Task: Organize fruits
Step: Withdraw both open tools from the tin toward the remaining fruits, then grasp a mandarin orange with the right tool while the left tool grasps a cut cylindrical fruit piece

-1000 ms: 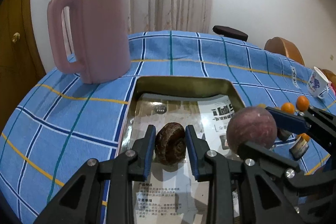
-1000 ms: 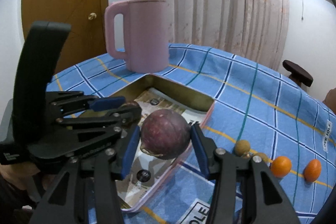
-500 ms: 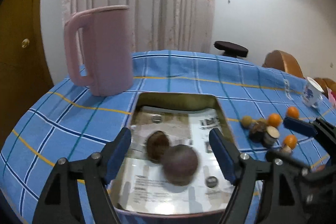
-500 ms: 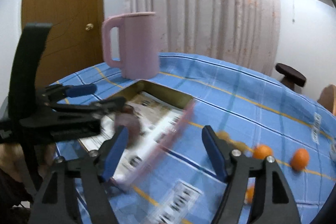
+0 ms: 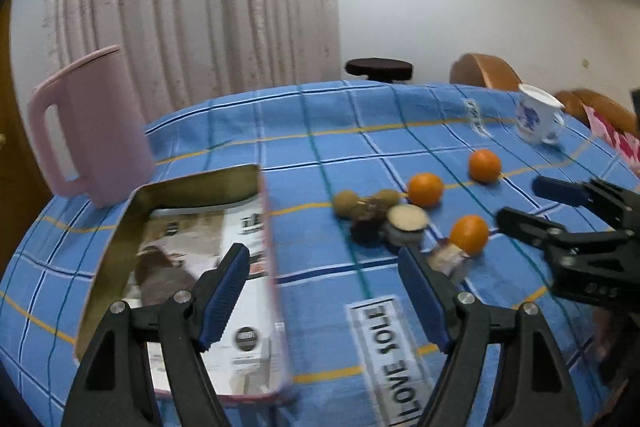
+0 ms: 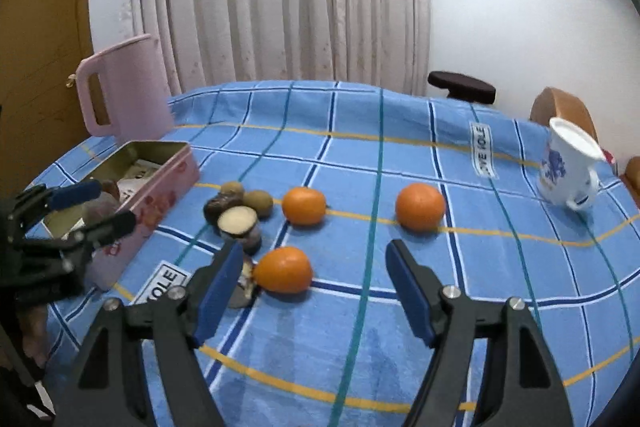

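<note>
Both grippers empty. Left gripper [image 5: 322, 291] fingers spread wide over the edge of the pink rectangular tin box [image 5: 272, 267]; blurred dark fruit [image 5: 160, 279] lies inside it on printed paper. Right gripper [image 6: 314, 287] fingers also wide, just above the blue checked cloth surface [image 6: 360, 155]. Three small orange citrus fruits [image 6: 304, 205] and a cluster of brown fruits [image 6: 236, 207] sit on the cloth beside the tin. Pink plastic jug [image 5: 92, 131] behind the tin; white-and-blue cup [image 6: 568, 167] far right.

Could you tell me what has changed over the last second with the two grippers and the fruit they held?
Both let go: the left hand-held gripper released the brown fruit and the right hand-held gripper its purple fruit into the tin. Both opened and swung right toward the oranges. The pink jug stayed put.
</note>
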Demonstrator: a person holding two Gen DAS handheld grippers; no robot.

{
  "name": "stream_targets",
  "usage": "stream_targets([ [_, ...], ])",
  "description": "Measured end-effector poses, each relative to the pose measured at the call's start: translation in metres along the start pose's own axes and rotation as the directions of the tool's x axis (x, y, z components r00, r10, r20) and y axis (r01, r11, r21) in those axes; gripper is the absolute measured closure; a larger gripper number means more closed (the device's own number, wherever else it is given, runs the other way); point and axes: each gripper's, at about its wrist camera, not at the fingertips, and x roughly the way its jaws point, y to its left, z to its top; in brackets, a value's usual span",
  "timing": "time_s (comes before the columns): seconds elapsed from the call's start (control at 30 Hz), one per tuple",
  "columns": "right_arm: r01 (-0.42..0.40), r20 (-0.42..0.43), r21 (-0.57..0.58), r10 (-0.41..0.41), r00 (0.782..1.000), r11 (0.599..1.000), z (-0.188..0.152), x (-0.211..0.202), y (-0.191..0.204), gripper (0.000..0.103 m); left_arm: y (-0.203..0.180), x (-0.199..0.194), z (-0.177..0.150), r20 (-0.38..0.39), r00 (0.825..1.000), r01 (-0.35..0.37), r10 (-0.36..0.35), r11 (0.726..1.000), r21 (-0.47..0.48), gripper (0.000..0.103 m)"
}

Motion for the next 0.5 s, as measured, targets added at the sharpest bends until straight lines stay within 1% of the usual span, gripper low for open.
stream_targets([
  [0.07,-0.004,-0.022,0.004,0.005,1.000,1.000,0.001,0.007,0.000,0.027,-0.006,0.002,0.001,-0.006,1.000,0.000,0.000,1.000,0.013,0.025],
  [0.13,-0.020,-0.037,0.020,0.021,0.999,1.000,0.001,0.013,-0.001,0.029,-0.007,0.005,0.003,-0.009,1.000,0.005,-0.005,1.000,0.012,0.025],
  [0.2,-0.035,-0.064,0.032,0.037,0.997,0.999,0.001,0.023,-0.001,0.035,-0.008,0.008,0.003,-0.017,1.000,0.008,-0.008,1.000,0.008,0.025],
  [0.23,-0.047,-0.079,0.038,0.049,0.996,0.998,0.001,0.027,-0.001,0.036,-0.008,0.007,0.002,-0.019,1.000,0.008,-0.007,1.000,0.007,0.025],
  [0.3,-0.083,-0.104,0.058,0.088,0.991,0.995,0.000,0.033,-0.002,0.042,-0.010,0.010,0.001,-0.024,1.000,0.014,-0.013,1.000,0.006,0.025],
  [0.37,-0.108,-0.140,0.070,0.117,0.983,0.992,0.000,0.041,-0.002,0.042,-0.010,0.011,0.001,-0.029,0.999,0.023,-0.023,1.000,-0.001,0.025],
  [0.43,-0.139,-0.154,0.100,0.153,0.976,0.985,-0.001,0.045,-0.006,0.044,-0.012,0.011,0.001,-0.033,0.999,0.036,-0.036,0.999,-0.003,0.025],
  [0.5,-0.171,-0.165,0.125,0.190,0.968,0.977,-0.002,0.048,-0.009,0.056,-0.016,0.010,0.002,-0.030,0.999,0.040,-0.039,0.999,0.006,0.025],
])
